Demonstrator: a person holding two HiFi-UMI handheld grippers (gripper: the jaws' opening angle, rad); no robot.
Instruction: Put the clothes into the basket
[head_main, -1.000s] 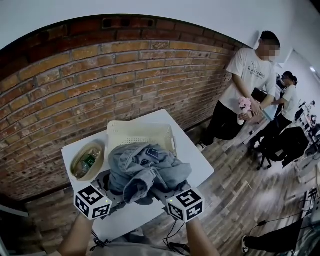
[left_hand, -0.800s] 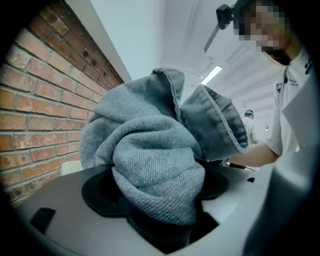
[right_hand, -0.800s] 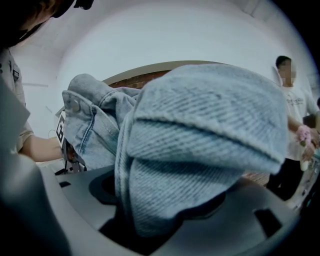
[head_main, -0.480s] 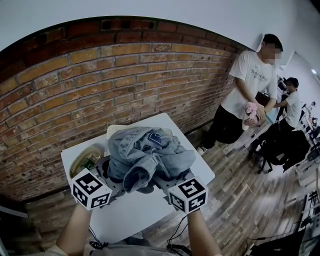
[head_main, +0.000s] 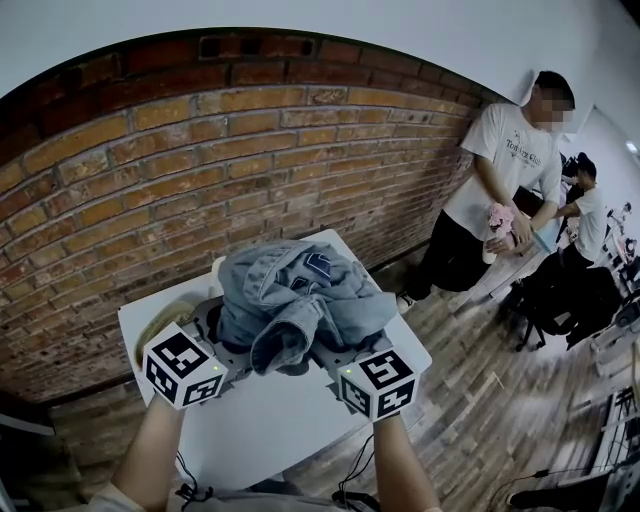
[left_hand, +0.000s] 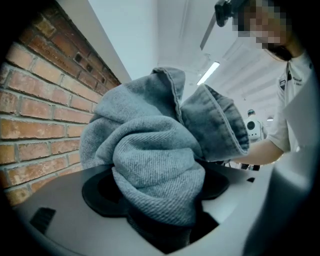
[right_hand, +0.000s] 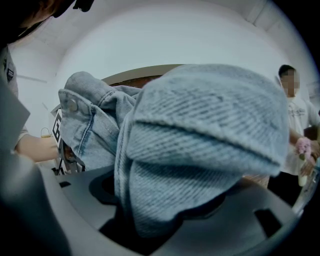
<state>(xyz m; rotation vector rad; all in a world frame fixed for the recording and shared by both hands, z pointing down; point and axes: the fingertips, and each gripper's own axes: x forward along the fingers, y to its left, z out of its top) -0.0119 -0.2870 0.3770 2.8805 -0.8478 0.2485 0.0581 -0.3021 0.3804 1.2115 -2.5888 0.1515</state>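
Note:
A crumpled blue denim jacket (head_main: 295, 305) hangs bunched above the white table (head_main: 270, 425), held from both sides. My left gripper (head_main: 228, 345) is shut on a thick fold of it (left_hand: 155, 165), and the cloth fills the gap between the jaws. My right gripper (head_main: 335, 352) is shut on another fold (right_hand: 200, 145), with a buttoned edge of the jacket showing to its left. The basket is almost wholly hidden under the bundle; only a pale corner (head_main: 215, 268) peeks out at the jacket's left edge.
A brick wall (head_main: 150, 190) rises just behind the table. A person in a white T-shirt (head_main: 500, 180) stands at the right on the wooden floor, with a second person (head_main: 585, 215) behind. Table edges fall away on both sides.
Both grippers have carried the jacket up and away from me, towards the wall. It now covers the basket and the bowl that showed at the left earlier.

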